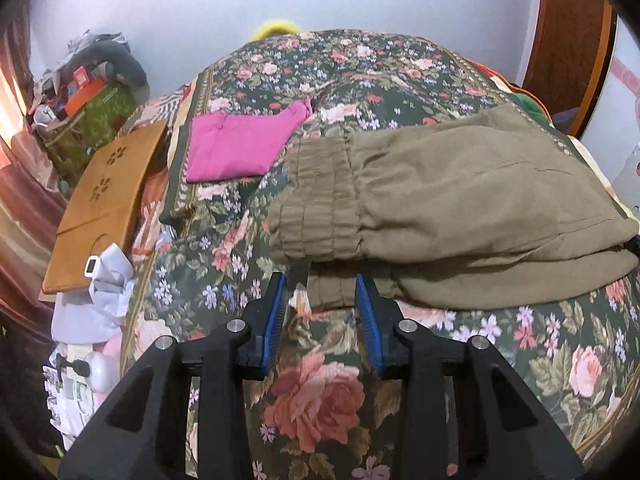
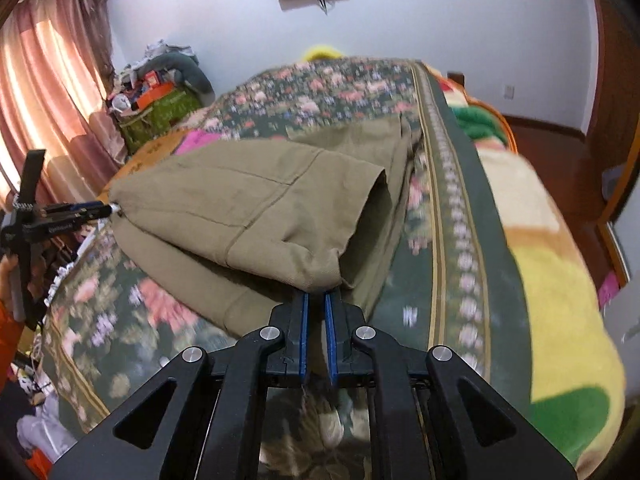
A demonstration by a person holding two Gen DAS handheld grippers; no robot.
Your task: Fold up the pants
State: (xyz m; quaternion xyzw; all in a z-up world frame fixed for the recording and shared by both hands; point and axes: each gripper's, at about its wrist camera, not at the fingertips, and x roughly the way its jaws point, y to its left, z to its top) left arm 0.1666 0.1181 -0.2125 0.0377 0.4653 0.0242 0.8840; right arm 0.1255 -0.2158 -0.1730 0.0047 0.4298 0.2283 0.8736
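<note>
Pants [image 1: 460, 200] in olive fabric lie on the floral bedspread [image 1: 320, 392], already doubled over so that one layer sits on another, with the gathered waistband [image 1: 316, 204] toward your left. Your right gripper [image 2: 316, 300] is clamped on the near corner of the upper layer, its blue pads pressed together with cloth pinched between them. Your left gripper [image 1: 322, 292] stands apart, jaws spread on either side of the lower waistband edge, which sits between the pads without being pinched; in the right wrist view the same tool appears at the far left edge of the garment. Judged from this layout, the step in hand is carrying the held layer across for the next fold. Close the left jaws fully on the fabric before lifting, keep both corners level, and draw the cloth taut so the edges align. A folded pink garment [image 1: 240, 148] lies well apart on the bedspread; keep the fold clear of it.
</note>
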